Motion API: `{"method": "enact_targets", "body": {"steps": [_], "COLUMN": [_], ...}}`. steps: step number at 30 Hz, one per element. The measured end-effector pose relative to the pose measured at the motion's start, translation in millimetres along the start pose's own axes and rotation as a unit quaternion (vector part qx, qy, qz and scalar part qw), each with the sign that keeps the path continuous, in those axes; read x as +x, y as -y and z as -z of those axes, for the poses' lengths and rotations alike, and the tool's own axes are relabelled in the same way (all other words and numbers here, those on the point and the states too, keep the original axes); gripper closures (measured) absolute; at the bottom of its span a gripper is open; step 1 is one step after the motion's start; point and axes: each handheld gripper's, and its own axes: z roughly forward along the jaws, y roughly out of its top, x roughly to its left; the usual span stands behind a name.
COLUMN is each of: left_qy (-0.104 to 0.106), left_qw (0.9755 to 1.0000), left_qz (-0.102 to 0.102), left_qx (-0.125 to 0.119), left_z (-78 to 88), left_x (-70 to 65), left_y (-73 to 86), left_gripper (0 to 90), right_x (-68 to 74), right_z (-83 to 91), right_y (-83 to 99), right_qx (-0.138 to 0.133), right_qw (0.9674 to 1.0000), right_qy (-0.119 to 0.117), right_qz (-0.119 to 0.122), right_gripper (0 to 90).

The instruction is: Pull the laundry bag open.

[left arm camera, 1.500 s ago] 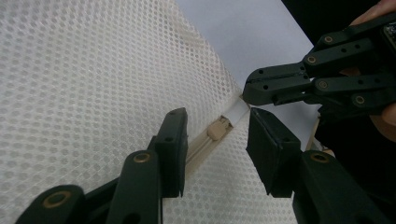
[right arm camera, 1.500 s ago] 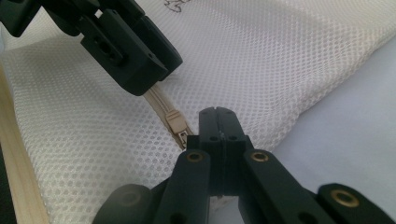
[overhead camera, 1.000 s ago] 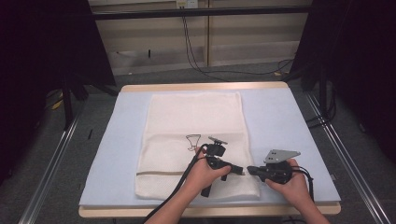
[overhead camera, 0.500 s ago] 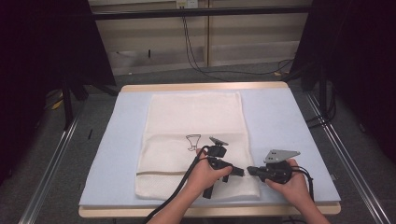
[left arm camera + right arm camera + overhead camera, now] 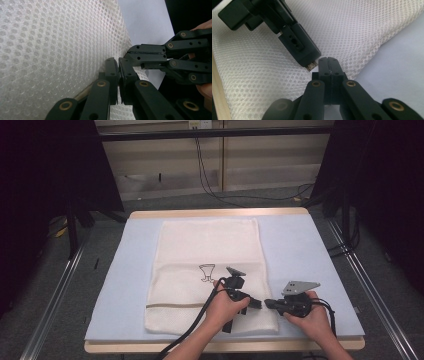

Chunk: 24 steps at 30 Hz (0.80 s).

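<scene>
Now, from left to right across the table:
Mesh bag (image 5: 207, 275): lies flat on the blue mat (image 5: 300, 245), long axis running away from the person, near right corner by both tongs.
Left gripper (image 5: 256, 304): jaws have just been closing, now clenched on the bag's right edge, mesh between them.
Right gripper (image 5: 268, 303): clenched, tips touching that same edge just beside the left's; whether mesh is caught, I cannot tell.
</scene>
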Motion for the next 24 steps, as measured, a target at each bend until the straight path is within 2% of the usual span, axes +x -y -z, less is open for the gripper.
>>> {"method": "enact_targets", "body": {"steps": [2, 3, 4, 5, 6, 8, 16, 21, 24], "left_qy": [-0.003, 0.004, 0.008, 0.005, 0.003, 0.000, 0.010, 0.004, 0.004], "left_qw": [1.0000, 1.0000, 0.9999, 0.9999, 0.9999, 1.0000, 0.9999, 1.0000, 0.9999], "left_qz": [0.005, 0.009, 0.013, 0.015, 0.017, 0.007, 0.011, 0.002, 0.007], "left_qx": [-0.001, 0.000, 0.001, 0.004, 0.001, 0.004, -0.002, -0.006, -0.008], "left_z": [0.8, 1.4, 2.2, 3.8, 4.8, 8.8, 22.1, 32.2, 39.3], "left_x": [-0.5, 0.3, 1.6, 2.4, 2.2, 2.9, 7.5, 11.1, 13.1], "left_y": [0.7, 0.4, 0.0, -0.3, -0.5, -0.7, 0.7, 1.5, 2.5], "left_gripper": [87.2, 87.2, 87.2, 87.3, 87.3, 87.3, 87.3, 87.3, 87.3], "right_x": [1.9, 2.0, 1.0, 0.2, 0.0, -0.2, 0.5, 0.1, 0.2], "right_z": [-0.3, -0.3, -0.2, -0.4, -0.2, 0.1, -0.1, -0.2, -0.3], "right_y": [-0.3, -0.3, 0.0, 0.6, 1.1, 1.8, 1.7, 2.2, 2.2], "right_qx": [0.002, 0.003, 0.002, 0.000, -0.001, -0.002, -0.002, -0.004, -0.004], "right_qw": [1.0000, 1.0000, 1.0000, 1.0000, 0.9999, 0.9999, 1.0000, 1.0000, 1.0000], "right_qy": [0.004, 0.004, 0.003, 0.001, 0.001, 0.001, 0.002, 0.002, 0.003], "right_qz": [0.008, 0.008, 0.003, -0.009, -0.011, -0.013, -0.007, -0.007, -0.008], "right_gripper": [90.0, 90.0, 90.0, 90.0, 90.0, 90.0, 90.0, 90.0, 90.0]}}
